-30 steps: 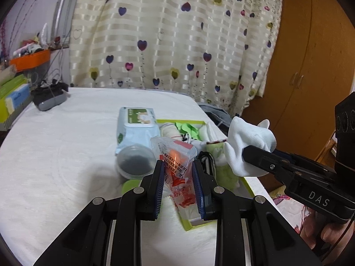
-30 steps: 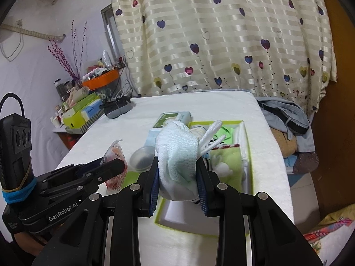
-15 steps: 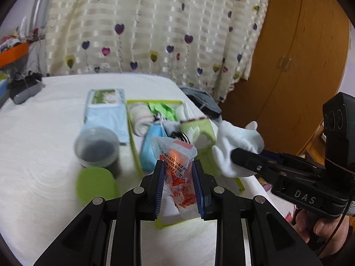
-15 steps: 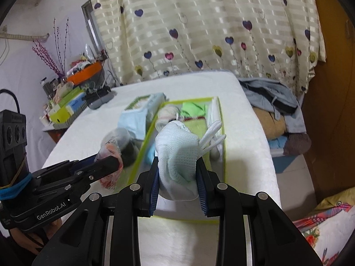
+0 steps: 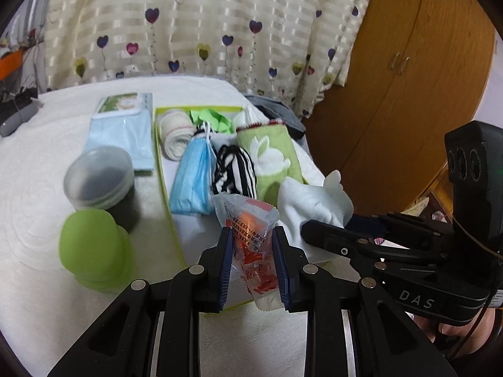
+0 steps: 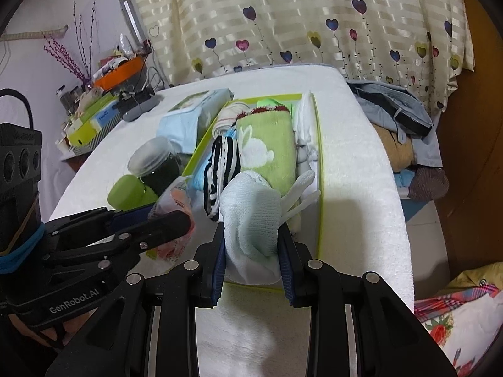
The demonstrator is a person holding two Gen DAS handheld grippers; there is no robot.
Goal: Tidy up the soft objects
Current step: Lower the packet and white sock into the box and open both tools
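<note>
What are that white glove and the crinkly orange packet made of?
The glove looks like knitted cotton or a similar yarn: a ribbed weave shows, matte and soft, and it bunches under the right gripper. The packet, in the left gripper, seems thin glossy plastic film: see-through, creased, with a serrated edge.

a cream striped curtain (image 5: pixel 195 22) dotted with coloured hearts hangs behind a white-covered table (image 6: pixel 355 157) — a wooden wardrobe (image 5: pixel 418 62) stands to the right, a cluttered shelf (image 6: pixel 103 94) against the pale wall (image 6: pixel 47 6) to the left.

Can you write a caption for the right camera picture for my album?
Right tongs clamp a white glove above the green tray of soft things.
</note>
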